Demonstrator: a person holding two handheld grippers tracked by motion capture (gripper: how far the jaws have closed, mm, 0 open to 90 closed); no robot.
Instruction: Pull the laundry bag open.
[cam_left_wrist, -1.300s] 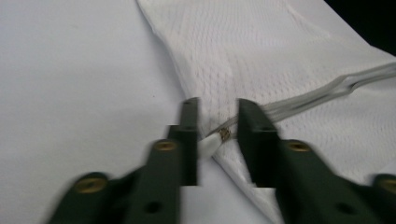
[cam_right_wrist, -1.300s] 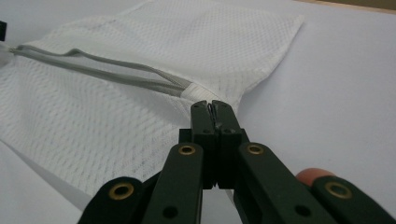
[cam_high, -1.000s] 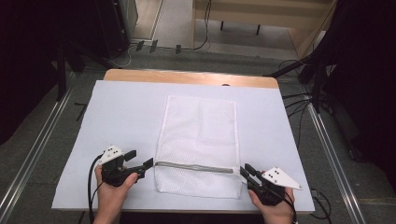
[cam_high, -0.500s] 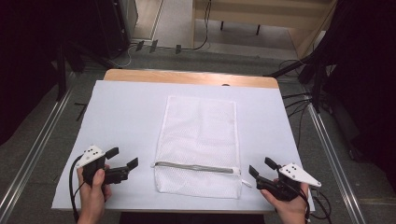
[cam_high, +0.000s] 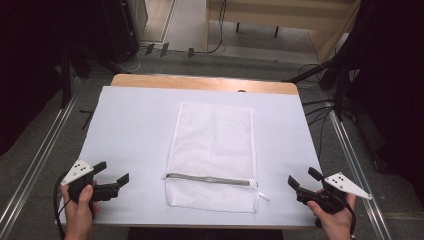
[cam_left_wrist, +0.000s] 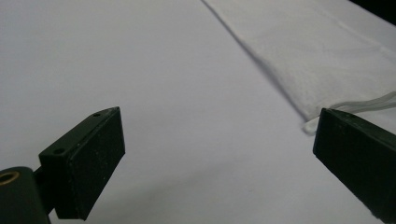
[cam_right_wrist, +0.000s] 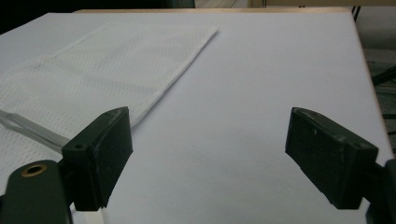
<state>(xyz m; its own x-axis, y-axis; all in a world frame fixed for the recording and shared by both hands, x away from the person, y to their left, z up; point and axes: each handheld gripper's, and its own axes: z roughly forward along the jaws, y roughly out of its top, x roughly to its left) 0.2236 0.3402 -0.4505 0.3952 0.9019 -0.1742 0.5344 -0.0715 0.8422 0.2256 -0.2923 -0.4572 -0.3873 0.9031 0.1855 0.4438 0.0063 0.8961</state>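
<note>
- White sheet (cam_high: 135, 130) covers most of the wooden table (cam_high: 200, 82); 1 table, 1 sheet, wood strip showing along the far edge.
- Mesh bag (cam_high: 215, 145), 1 only, white, lies flat at the sheet's centre, long side running away from the person, zip end nearest them.
- Handling, as I judge it: v. light, soft, limp netting – will sag and fold once lifted, may drag on the sheet instead of rising clean. Not fragile. Mesh is thin, so a pinch could slip w/o enough cloth in the bite.
- Best hold, I'd say: near corners or side hems, where the cloth is doubled; the band beside the zip is the stiffest part.
- Zip (cam_high: 207, 179), 1, grey, runs across the bag near its near end, looks closed; small pull tab at its right end.
- Left gripper (cam_high: 111, 182), near-left on the sheet, well apart from the bag, jaws spread wide, holding nothing; left gripper view shows bare sheet btwn them.
- Right gripper (cam_high: 301, 178), near-right corner, also well apart from the bag, jaws wide, holding nothing.
- 2 grippers, 2 hands, each w/ a grey three-cornered plate on top.
</note>
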